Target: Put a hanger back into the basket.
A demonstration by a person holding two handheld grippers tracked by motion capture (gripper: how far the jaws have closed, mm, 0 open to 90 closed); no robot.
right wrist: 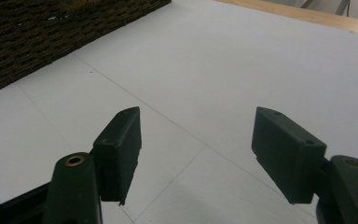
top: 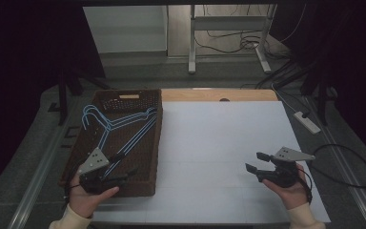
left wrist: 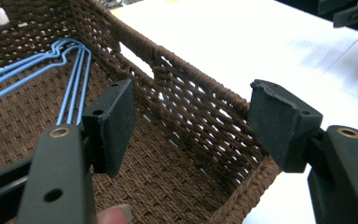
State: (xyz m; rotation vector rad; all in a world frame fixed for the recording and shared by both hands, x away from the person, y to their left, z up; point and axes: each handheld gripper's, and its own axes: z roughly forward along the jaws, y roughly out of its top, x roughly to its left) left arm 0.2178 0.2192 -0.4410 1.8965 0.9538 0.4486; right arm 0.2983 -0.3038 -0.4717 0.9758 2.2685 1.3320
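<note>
Dark brown woven rectangular basket (top: 148, 143) at the left side of the white-covered table (top: 219, 143), long axis running away from the person. Inside it, a bundle of thin light-blue wire hangers (top: 119, 125) lying flat on the woven floor, hooks toward the far left corner, shoulders fanning toward the near right.

Left gripper (top: 126, 175) held in the left hand (top: 88, 195) over the basket's near end — jaws spread wide, nothing between them. Seen from the left gripper view (left wrist: 191, 126): one jaw inside the basket beside the blue wires (left wrist: 72, 88), the other straddling the right wall (left wrist: 200, 102), thumb tip at the bottom edge.

Right gripper (top: 256, 162) in the right hand (top: 290, 188) above bare white tabletop, well apart from the basket — jaws likewise wide apart and empty (right wrist: 196, 154). Basket's corner (right wrist: 51, 32) at upper left of the right gripper view
</note>
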